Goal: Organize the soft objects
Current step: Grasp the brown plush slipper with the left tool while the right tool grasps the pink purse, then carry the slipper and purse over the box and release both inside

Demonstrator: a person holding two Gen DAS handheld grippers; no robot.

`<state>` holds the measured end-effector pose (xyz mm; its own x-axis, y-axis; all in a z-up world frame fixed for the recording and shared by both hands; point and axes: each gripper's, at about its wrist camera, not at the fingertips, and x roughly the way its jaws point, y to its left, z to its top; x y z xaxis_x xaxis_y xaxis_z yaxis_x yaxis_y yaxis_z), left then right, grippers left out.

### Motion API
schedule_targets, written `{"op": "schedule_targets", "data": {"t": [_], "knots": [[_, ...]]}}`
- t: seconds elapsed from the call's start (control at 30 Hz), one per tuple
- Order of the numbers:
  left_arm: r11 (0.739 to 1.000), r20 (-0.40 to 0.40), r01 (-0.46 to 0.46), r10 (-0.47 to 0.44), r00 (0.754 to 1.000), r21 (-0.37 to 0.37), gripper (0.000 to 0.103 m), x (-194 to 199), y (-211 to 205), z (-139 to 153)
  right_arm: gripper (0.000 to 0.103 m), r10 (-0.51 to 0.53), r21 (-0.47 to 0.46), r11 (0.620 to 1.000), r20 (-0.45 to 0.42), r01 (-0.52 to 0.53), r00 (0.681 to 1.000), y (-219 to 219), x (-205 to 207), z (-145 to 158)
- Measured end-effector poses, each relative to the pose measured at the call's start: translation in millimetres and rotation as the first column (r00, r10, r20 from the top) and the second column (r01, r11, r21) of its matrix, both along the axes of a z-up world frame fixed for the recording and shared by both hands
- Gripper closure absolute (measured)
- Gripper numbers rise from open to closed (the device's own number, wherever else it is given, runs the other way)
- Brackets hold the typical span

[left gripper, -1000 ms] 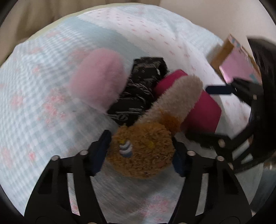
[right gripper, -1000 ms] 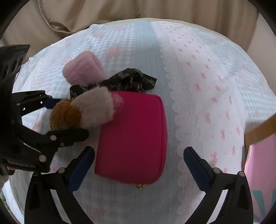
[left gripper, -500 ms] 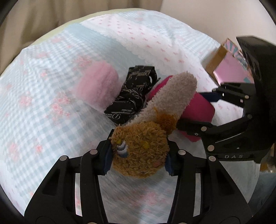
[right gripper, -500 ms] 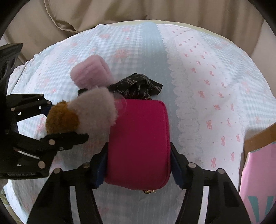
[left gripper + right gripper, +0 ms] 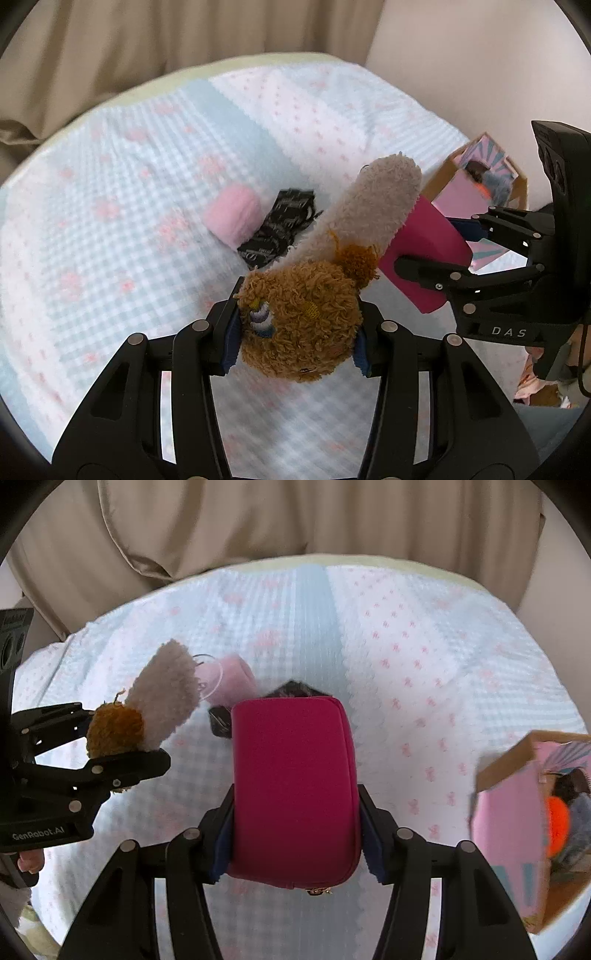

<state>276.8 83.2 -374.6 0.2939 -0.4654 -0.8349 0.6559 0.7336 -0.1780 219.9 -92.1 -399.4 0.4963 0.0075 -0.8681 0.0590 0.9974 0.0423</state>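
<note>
We are lifting both things higher off the bed now.
Our left gripper is squeezing one fuzzy toy; our right gripper is squeezing one pink pouch.

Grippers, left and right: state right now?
Left gripper: closed on the brown plush toy.
Right gripper: closed on the magenta pouch.

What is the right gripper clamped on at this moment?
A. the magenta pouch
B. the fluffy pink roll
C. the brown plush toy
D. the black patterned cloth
A: in the right wrist view the right gripper has both pads pressed against the sides of the magenta pouch.
</note>
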Motion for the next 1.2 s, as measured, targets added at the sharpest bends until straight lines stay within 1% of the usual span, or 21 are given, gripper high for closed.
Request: {"op": "schedule_targets", "data": {"t": [0.33, 0.47, 0.6, 0.63, 0.7, 0.83, 0.93, 1.03, 1.2], "knots": [[0.998, 0.073, -0.059, 0.06, 0.996, -0.012, 0.059, -46.1, -1.1, 102.8, 0.05, 0.012, -0.008, 1.0, 0.067, -0.012, 0.998, -10.1, -47.4, 102.1], [0.994, 0.082, -0.1, 0.103, 0.991, -0.032, 0.059, -70.4, -6.0, 144.1, 0.05, 0.022, -0.014, 1.0, 0.088, -0.02, 0.996, -17.1, -72.0, 148.4], [0.99, 0.103, -0.135, 0.138, 0.985, -0.034, 0.059, -93.7, -16.8, 176.7, 0.05, 0.032, -0.016, 0.999, 0.102, -0.031, 0.994, -27.1, -94.4, 182.0], [0.989, 0.108, -0.146, 0.149, 0.983, -0.035, 0.059, -100.5, -20.2, 184.8, 0.05, 0.031, -0.011, 0.999, 0.104, -0.03, 0.994, -29.1, -96.8, 186.4], [0.985, 0.113, -0.166, 0.17, 0.979, -0.039, 0.059, -112.1, -26.6, 196.8, 0.05, 0.028, 0.006, 1.0, 0.112, -0.029, 0.993, -39.3, -107.9, 202.0], [0.974, 0.103, -0.218, 0.223, 0.969, -0.057, 0.059, -128.0, -40.2, 218.2, 0.05, 0.032, 0.019, 0.999, 0.134, -0.035, 0.99, -55.8, -124.6, 222.6], [0.97, 0.127, -0.239, 0.243, 0.962, -0.047, 0.059, -141.3, -57.6, 234.1, 0.05, 0.033, 0.031, 0.999, 0.155, -0.038, 0.987, -74.5, -136.2, 238.1], [0.963, 0.137, -0.262, 0.268, 0.954, -0.055, 0.059, -150.5, -81.1, 248.2, 0.05, 0.03, 0.026, 0.999, 0.176, -0.035, 0.984, -96.7, -148.1, 252.8], [0.954, 0.123, -0.295, 0.3, 0.946, -0.056, 0.059, -160.3, -127.4, 253.6, 0.05, -0.001, 0.032, 0.999, 0.203, -0.006, 0.979, -146.7, -166.1, 269.5]]}}
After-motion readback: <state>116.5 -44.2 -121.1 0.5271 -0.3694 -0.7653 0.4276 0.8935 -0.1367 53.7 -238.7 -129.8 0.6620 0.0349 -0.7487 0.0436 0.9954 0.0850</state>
